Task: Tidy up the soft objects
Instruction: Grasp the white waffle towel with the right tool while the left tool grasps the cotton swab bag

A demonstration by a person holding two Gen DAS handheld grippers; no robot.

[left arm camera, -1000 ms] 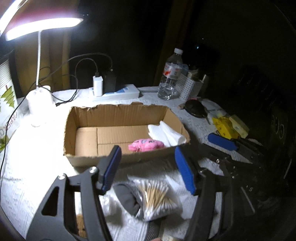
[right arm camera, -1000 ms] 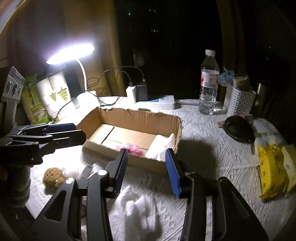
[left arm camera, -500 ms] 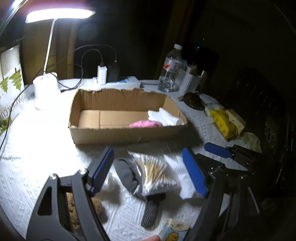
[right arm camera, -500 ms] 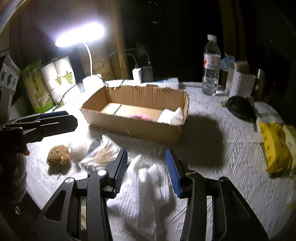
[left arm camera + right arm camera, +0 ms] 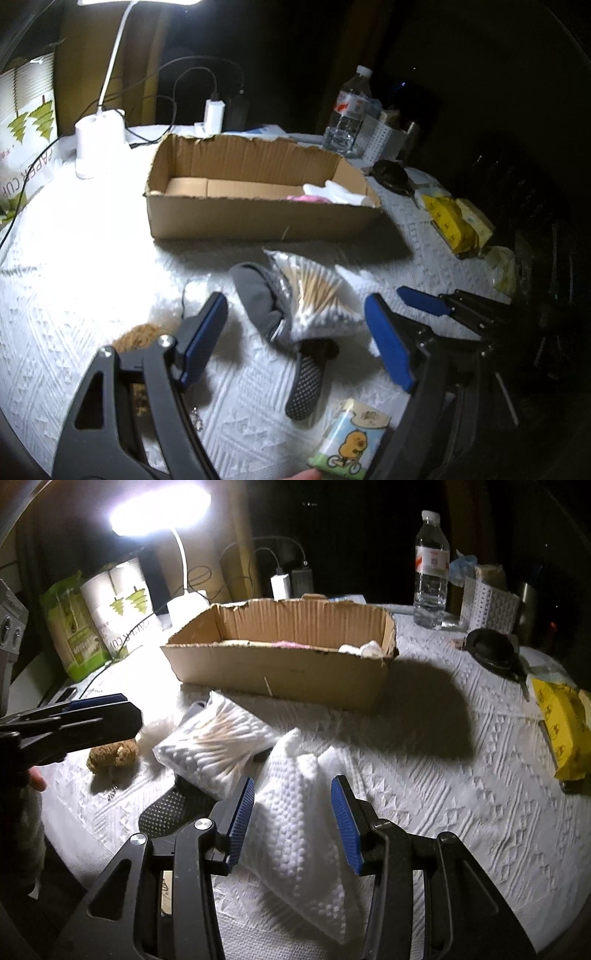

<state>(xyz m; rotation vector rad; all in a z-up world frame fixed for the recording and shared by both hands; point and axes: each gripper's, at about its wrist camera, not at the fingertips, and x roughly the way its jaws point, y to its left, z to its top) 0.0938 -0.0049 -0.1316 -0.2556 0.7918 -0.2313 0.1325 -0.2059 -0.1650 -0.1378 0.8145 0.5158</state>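
Swabs point(image 5: 314, 291) in a clear bag lie near the box point(image 5: 258, 218), atop a grey sock point(image 5: 258, 295); left gripper point(image 5: 295, 343) hangs above them, jaws released, nothing between, having just widened. Brown plush point(image 5: 138, 334) sits left, behind its finger. Tissue pack point(image 5: 351, 443) at near edge.

Right view: right gripper point(image 5: 293, 825) released, straddling a white towel point(image 5: 295, 834) without touching. Box point(image 5: 288, 664) beyond holds pink and white soft items.
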